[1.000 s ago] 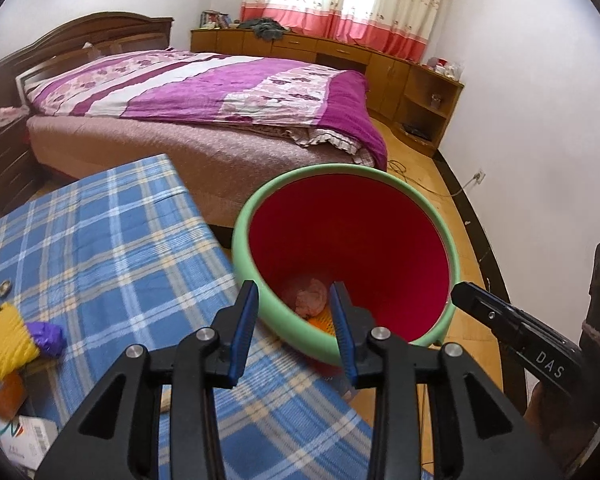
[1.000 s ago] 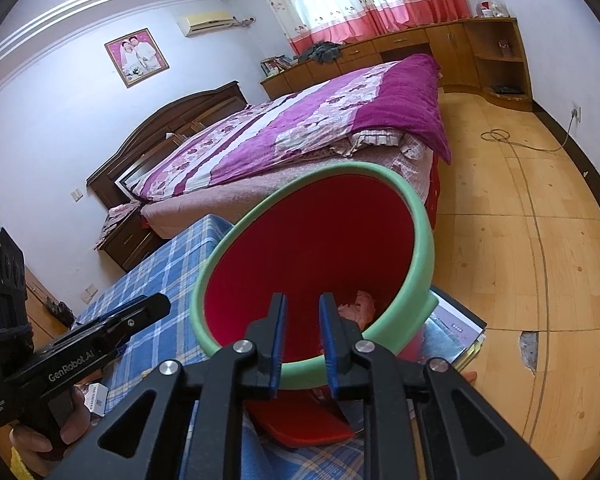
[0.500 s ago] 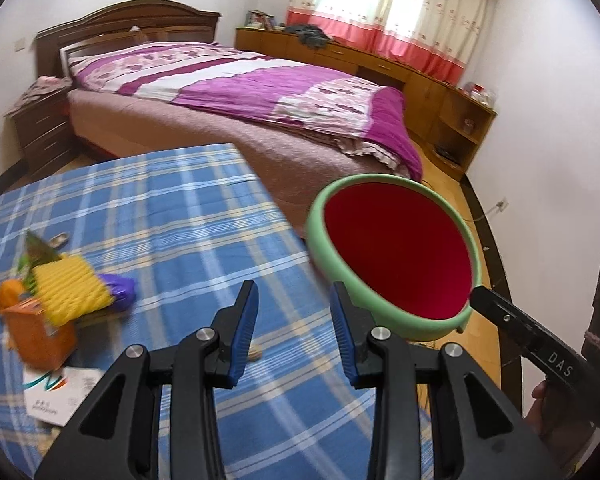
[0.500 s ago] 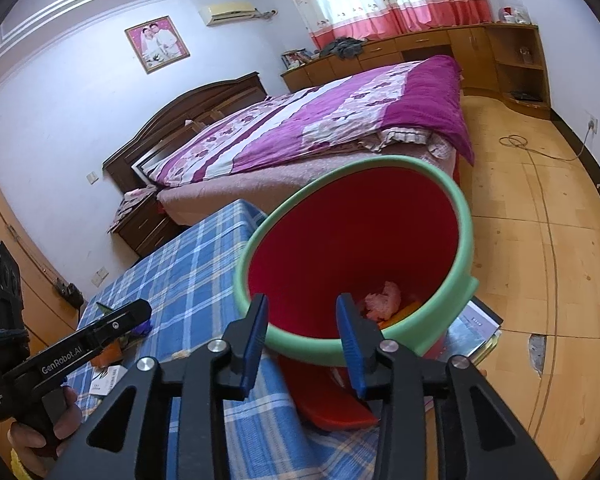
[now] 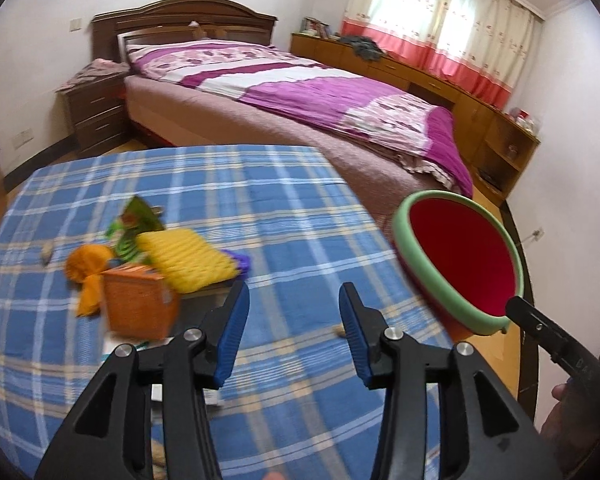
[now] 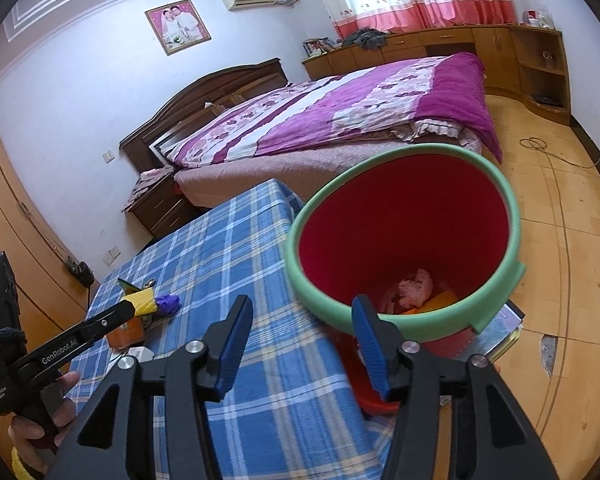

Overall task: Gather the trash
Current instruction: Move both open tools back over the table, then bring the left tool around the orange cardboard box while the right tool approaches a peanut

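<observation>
Both the left gripper (image 5: pixel 294 330) and right gripper (image 6: pixel 300 344) are held open and empty; next pickup is judged due from the trash pile (image 5: pixel 152 268), then bin (image 6: pixel 404 240).

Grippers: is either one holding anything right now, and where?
Nothing is held. The left gripper and right gripper are both open, with only air between their fingers.

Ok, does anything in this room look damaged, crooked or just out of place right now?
Two things. The wooden floor has a chipped patch at the right of the right wrist view. And the red bin with the green rim leans toward the table, apparently propped on books rather than standing flat.
</observation>
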A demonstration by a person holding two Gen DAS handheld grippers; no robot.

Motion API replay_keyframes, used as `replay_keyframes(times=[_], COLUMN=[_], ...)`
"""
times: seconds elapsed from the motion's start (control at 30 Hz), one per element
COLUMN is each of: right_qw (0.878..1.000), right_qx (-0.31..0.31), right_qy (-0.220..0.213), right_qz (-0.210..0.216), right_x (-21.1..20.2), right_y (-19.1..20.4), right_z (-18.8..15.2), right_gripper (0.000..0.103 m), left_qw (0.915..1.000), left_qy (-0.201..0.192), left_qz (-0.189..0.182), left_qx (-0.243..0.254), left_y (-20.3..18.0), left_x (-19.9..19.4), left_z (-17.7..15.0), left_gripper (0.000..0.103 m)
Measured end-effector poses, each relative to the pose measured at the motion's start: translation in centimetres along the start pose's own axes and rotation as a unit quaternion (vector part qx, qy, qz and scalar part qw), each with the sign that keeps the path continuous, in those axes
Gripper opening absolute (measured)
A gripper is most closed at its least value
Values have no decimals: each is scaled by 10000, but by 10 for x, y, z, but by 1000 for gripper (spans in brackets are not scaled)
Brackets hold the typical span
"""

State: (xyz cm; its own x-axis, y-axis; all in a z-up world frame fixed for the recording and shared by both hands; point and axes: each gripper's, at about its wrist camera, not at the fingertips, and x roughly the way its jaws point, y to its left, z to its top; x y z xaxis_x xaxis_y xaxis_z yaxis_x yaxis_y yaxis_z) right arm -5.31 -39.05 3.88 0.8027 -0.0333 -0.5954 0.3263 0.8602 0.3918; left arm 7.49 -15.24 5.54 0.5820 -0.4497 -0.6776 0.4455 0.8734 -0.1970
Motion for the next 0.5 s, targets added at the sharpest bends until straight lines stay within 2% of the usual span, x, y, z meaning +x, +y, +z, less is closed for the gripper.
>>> replay_keyframes(times=[0.33,0.5], right_qw=[9997,9994], right_qx=[-199,-234], right_qy=[165,256], right_qz=[50,28], right_x=[9,16], right_y=[28,38], right_z=[-8,-11], right_gripper=[63,68], left_qw=[9981,9973], left_qy=[-62,80], left_qz=[459,636], left_qx=[-417,-361], left_y=[56,73], left_x=[-10,-5], left_z=[-7,-9], left_gripper=[49,49])
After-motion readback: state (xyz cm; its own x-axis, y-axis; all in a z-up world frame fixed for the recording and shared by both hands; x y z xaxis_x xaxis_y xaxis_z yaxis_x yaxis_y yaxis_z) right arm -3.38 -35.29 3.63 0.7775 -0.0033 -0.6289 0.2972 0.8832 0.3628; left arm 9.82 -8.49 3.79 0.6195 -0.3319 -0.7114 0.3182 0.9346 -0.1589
